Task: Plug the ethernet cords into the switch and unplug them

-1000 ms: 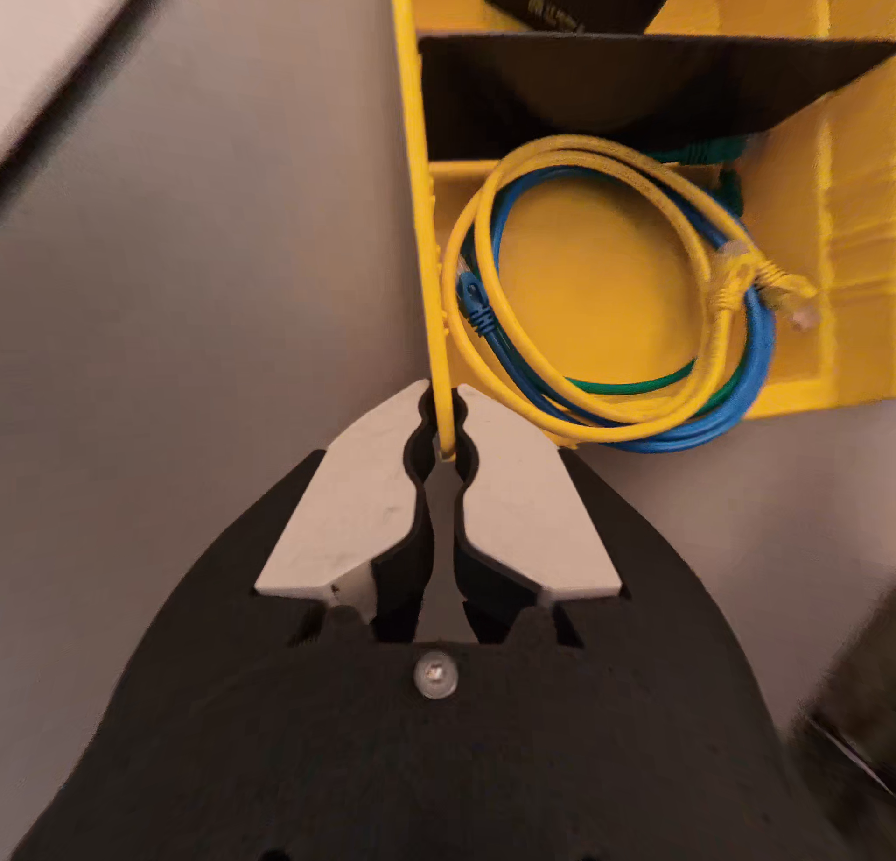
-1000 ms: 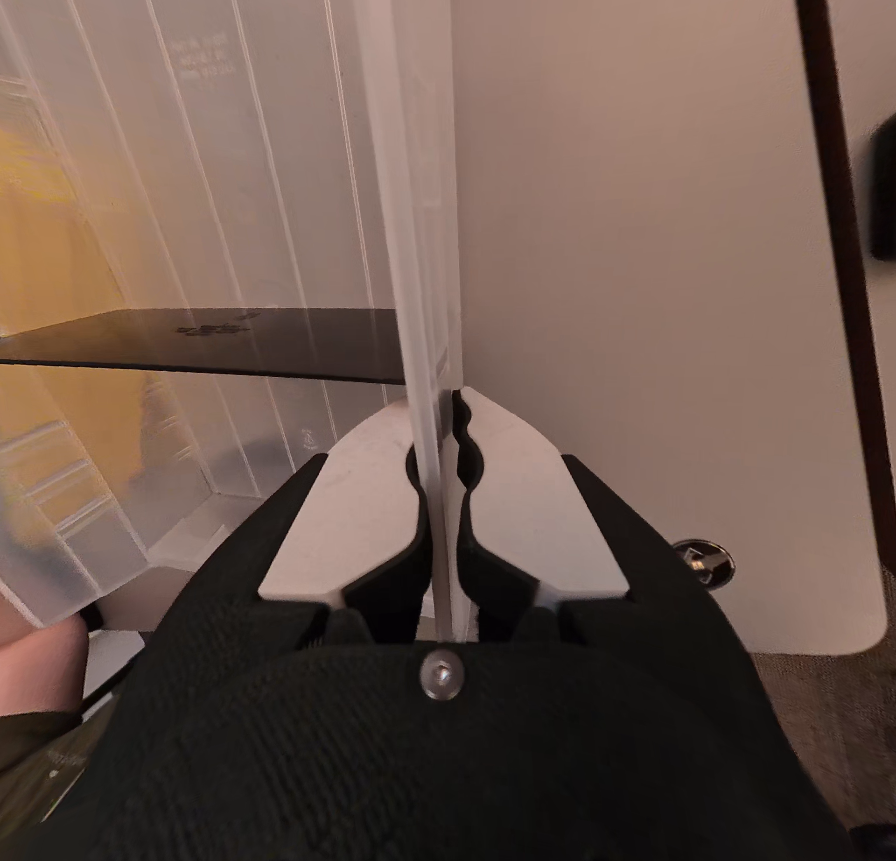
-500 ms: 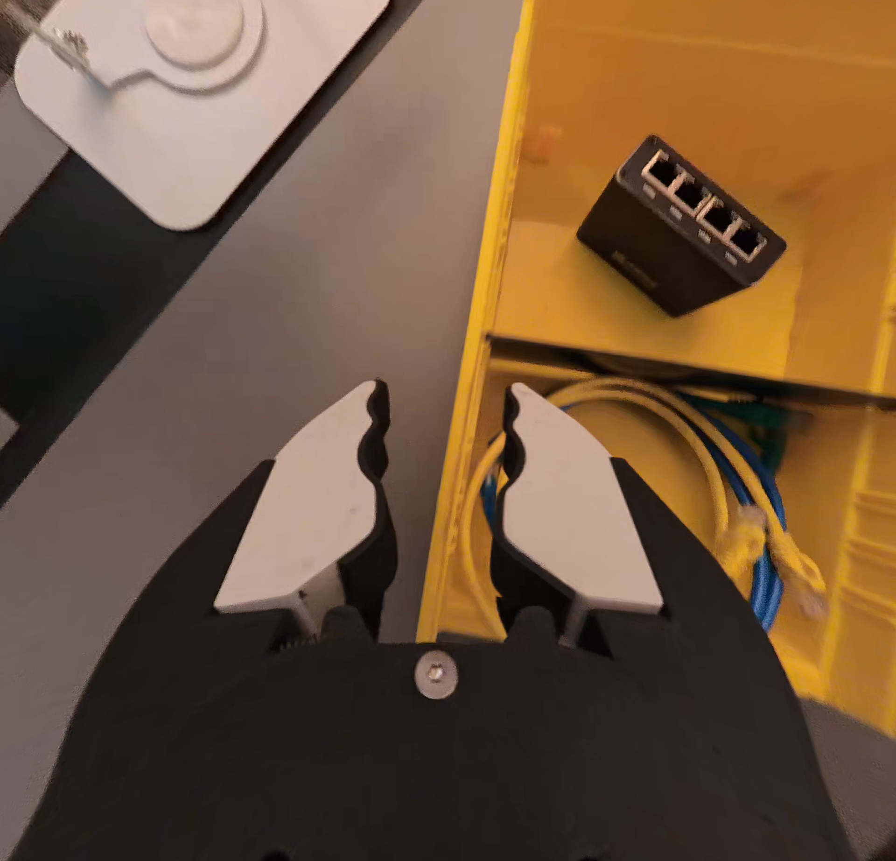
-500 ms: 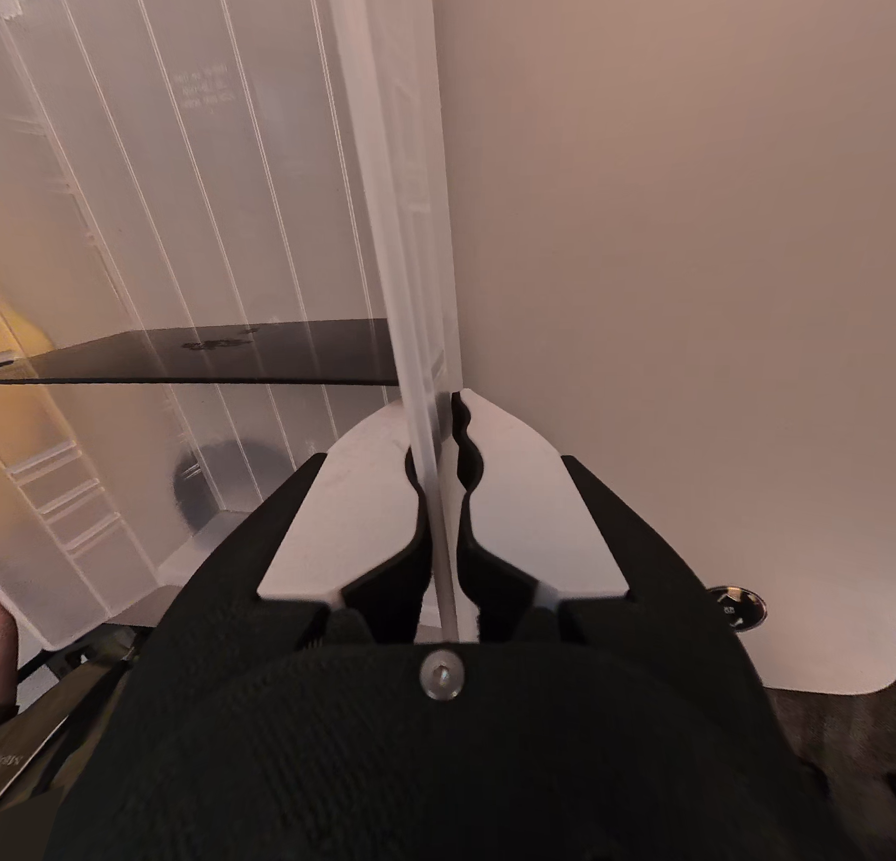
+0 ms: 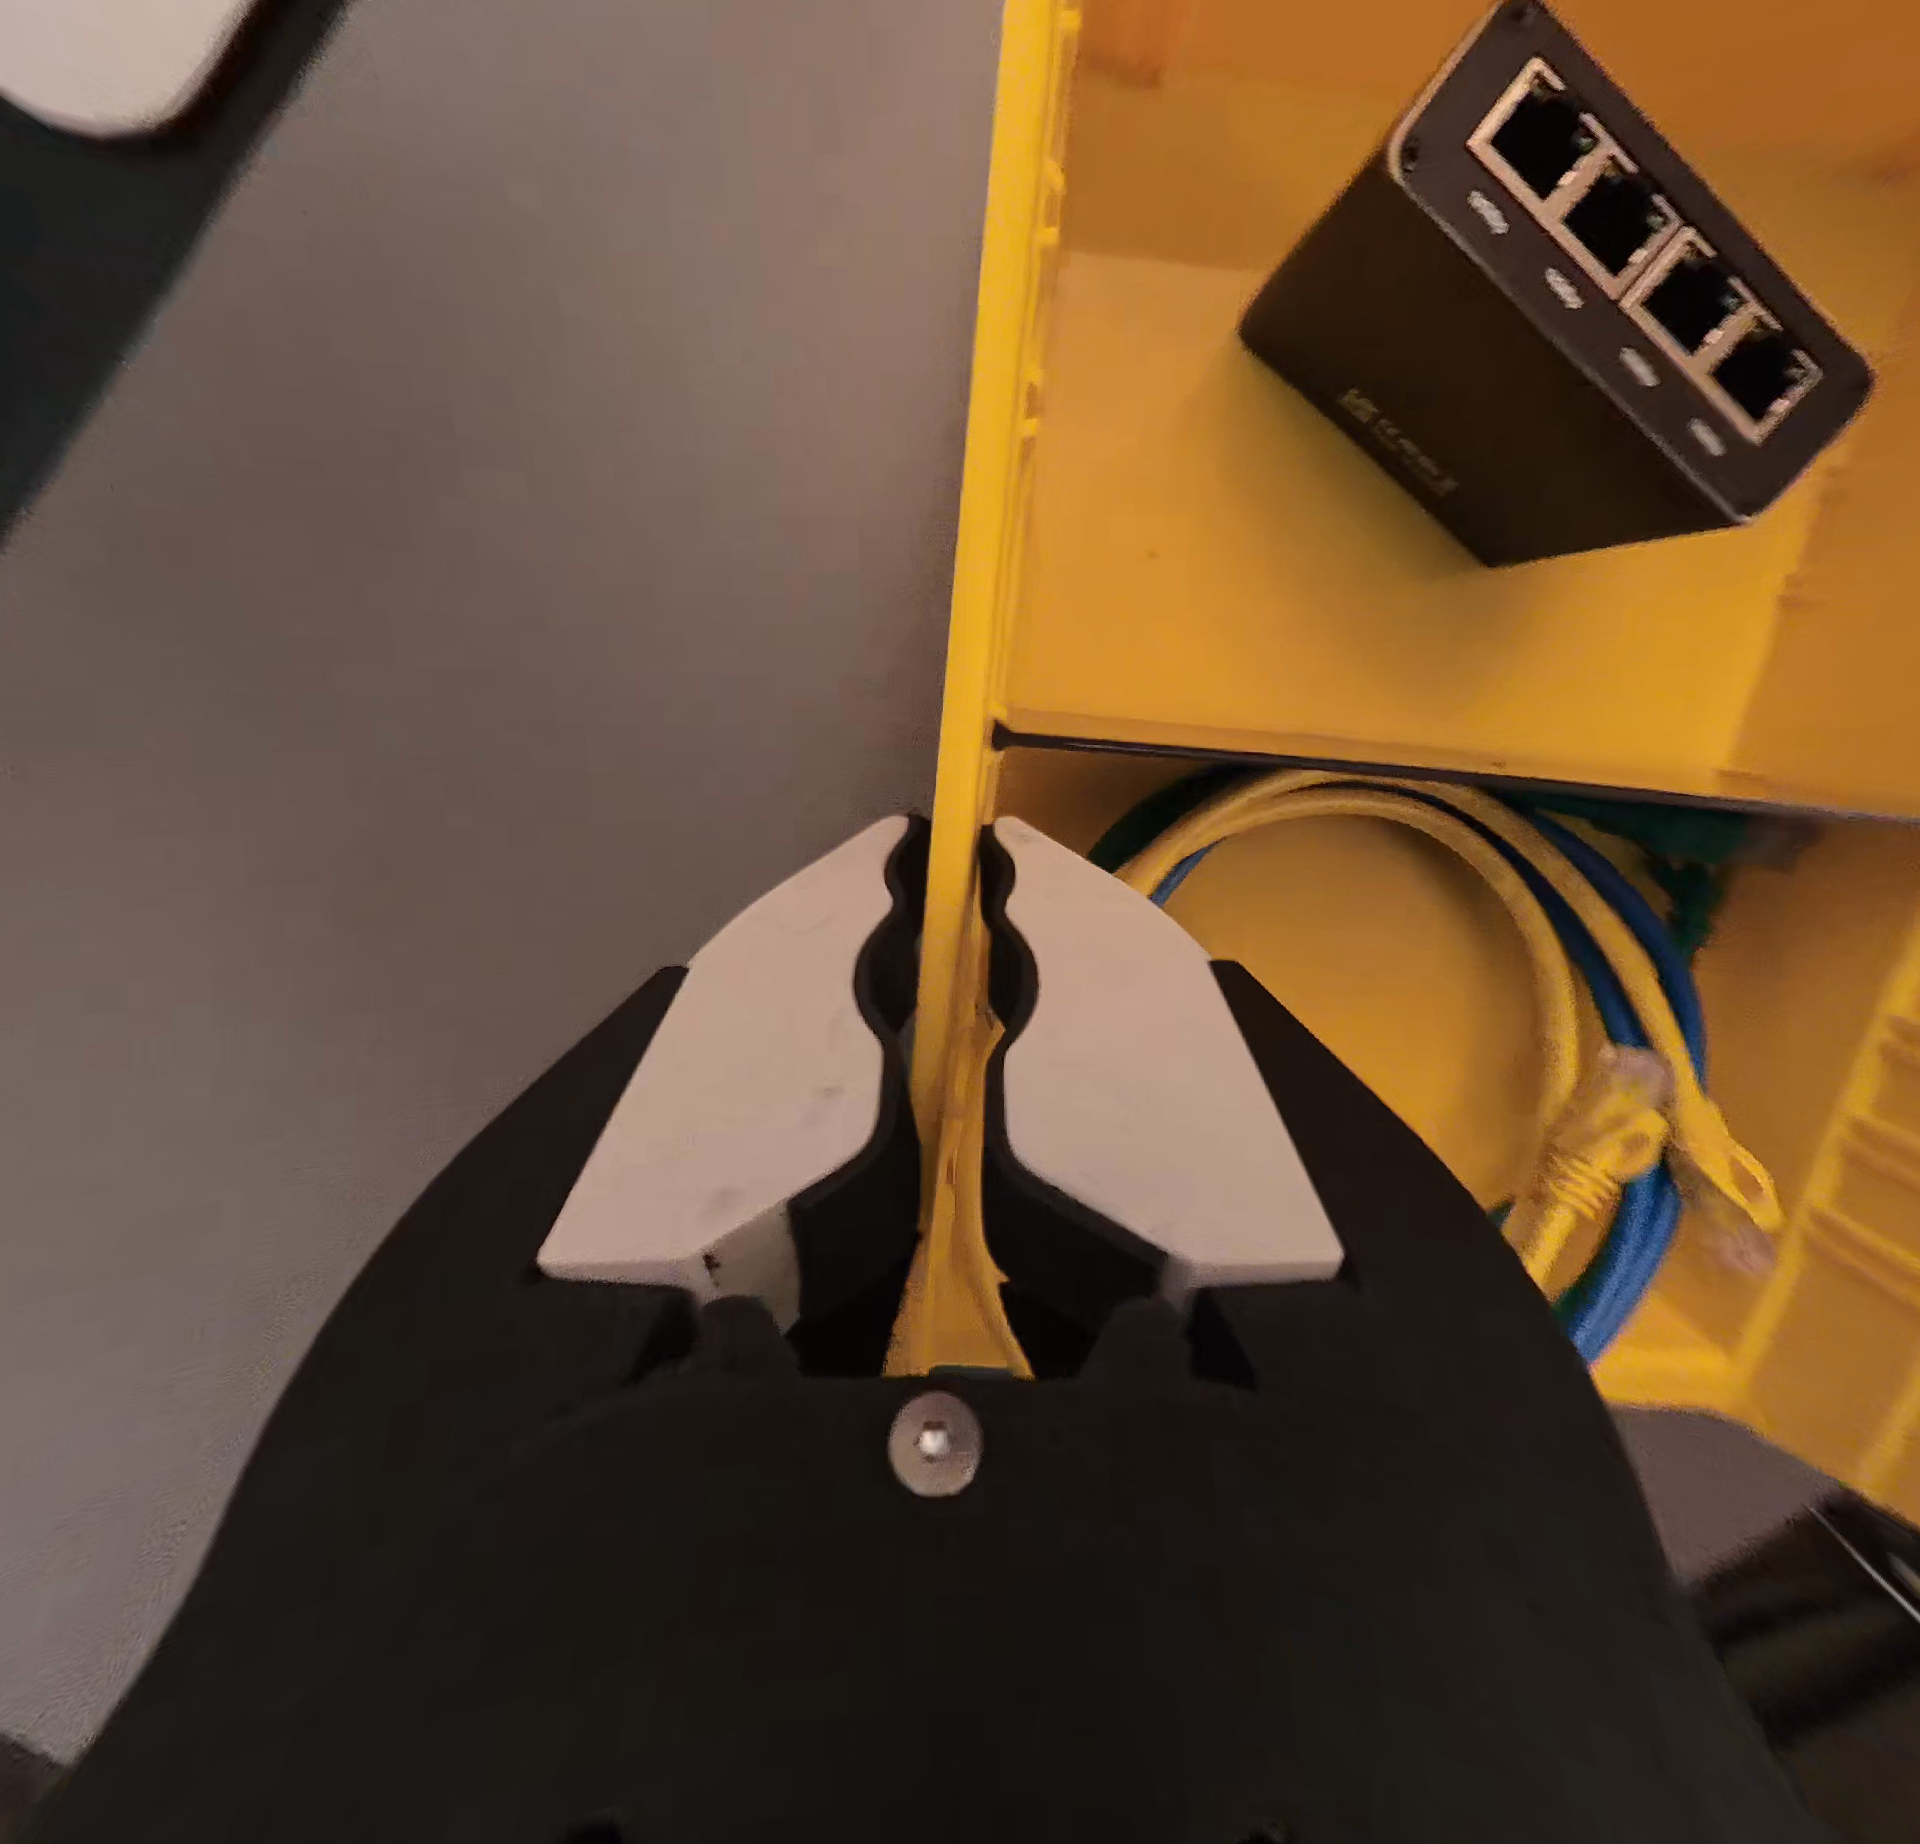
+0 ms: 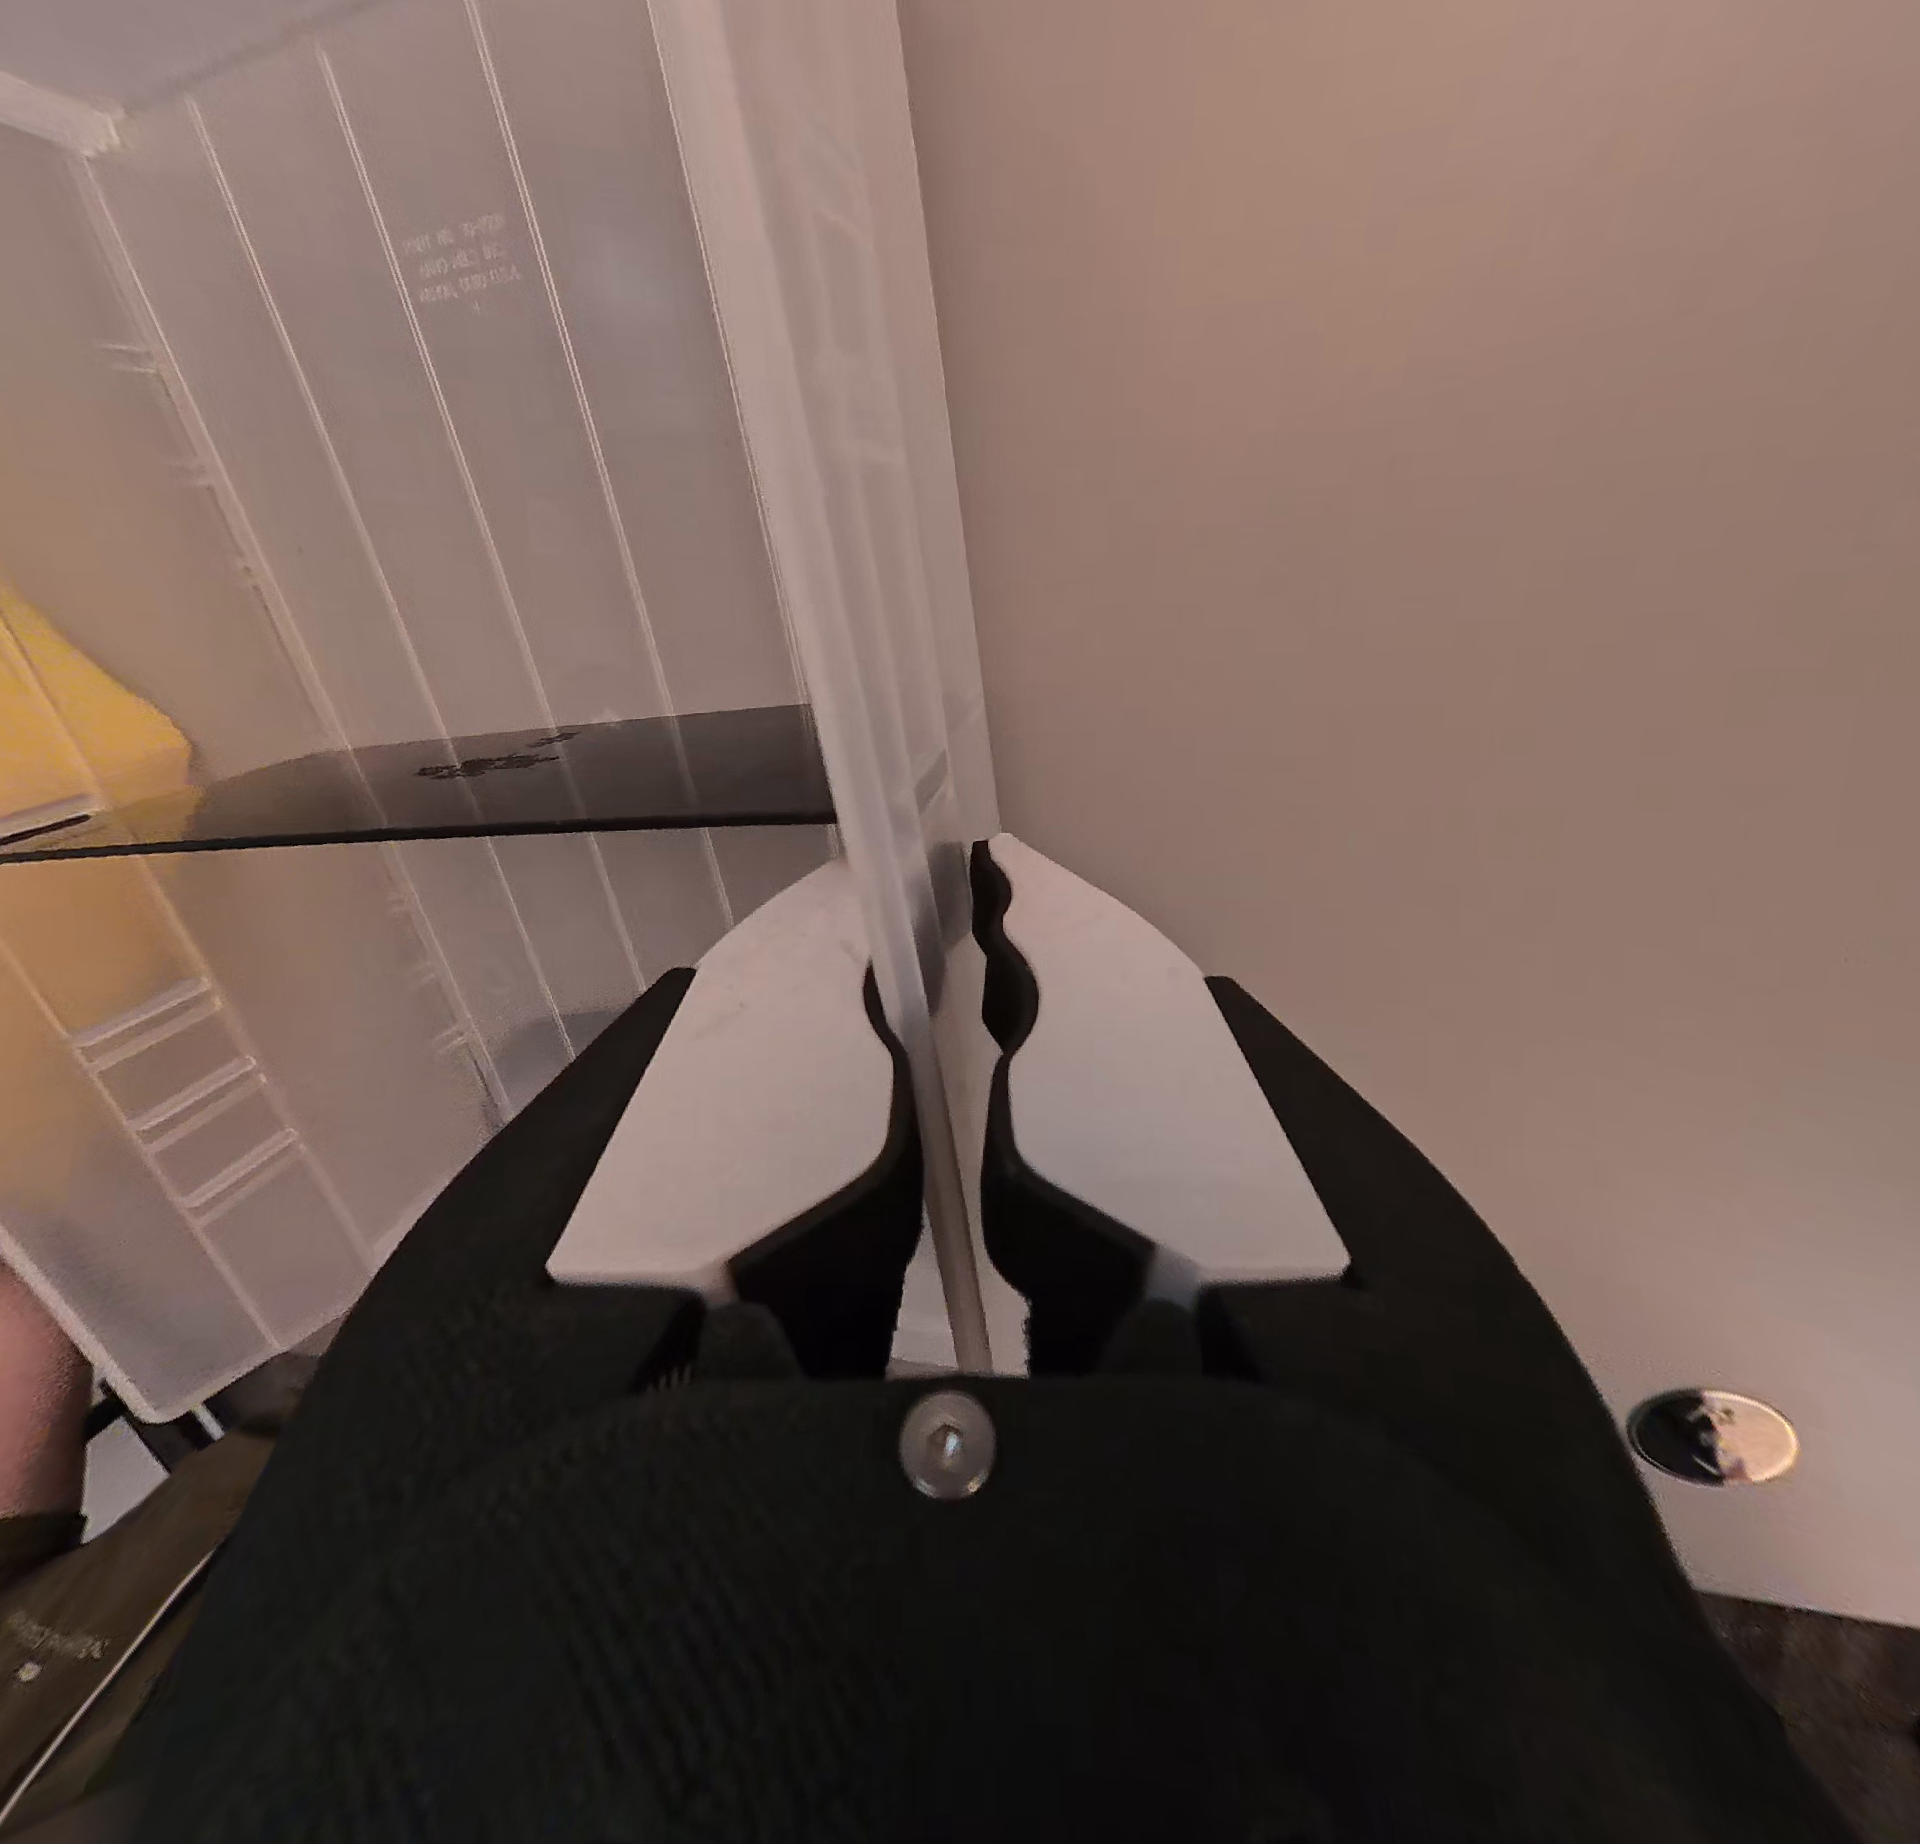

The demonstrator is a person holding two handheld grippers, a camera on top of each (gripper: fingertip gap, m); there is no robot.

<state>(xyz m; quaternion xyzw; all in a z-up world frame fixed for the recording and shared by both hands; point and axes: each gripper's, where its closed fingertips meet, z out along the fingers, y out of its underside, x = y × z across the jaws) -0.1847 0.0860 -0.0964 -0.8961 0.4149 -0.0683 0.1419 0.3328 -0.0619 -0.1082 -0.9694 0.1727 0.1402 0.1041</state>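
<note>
A black switch [image 5: 1455,371] with a row of open ports lies in the far compartment of a yellow bin [image 5: 1351,641]. Coiled yellow [image 5: 1299,788], blue [image 5: 1636,1264] and green [image 5: 1688,849] ethernet cords lie in the near compartment, all unplugged. My left gripper [image 5: 948,838] is shut on the yellow bin's left wall [image 5: 1003,392], beside the cords. My right gripper [image 6: 935,844] is shut on the right wall [image 6: 800,340] of a clear plastic bin. The switch and cords do not show in the right wrist view.
The yellow bin stands on a grey surface [image 5: 468,651], with a white plate [image 5: 125,18] at the far left. A black divider [image 6: 520,786] crosses the clear bin, and the yellow bin [image 6: 83,734] shows through it. A white tabletop [image 6: 1455,547] with a round metal fitting [image 6: 1712,1436] lies right. My right fingertips sit around 55 cm from my left ones.
My left gripper let go of the yellow bin's near corner, opened, moved forward along the wall and shut on it again farther in. My right gripper has kept its hold on the clear bin.
</note>
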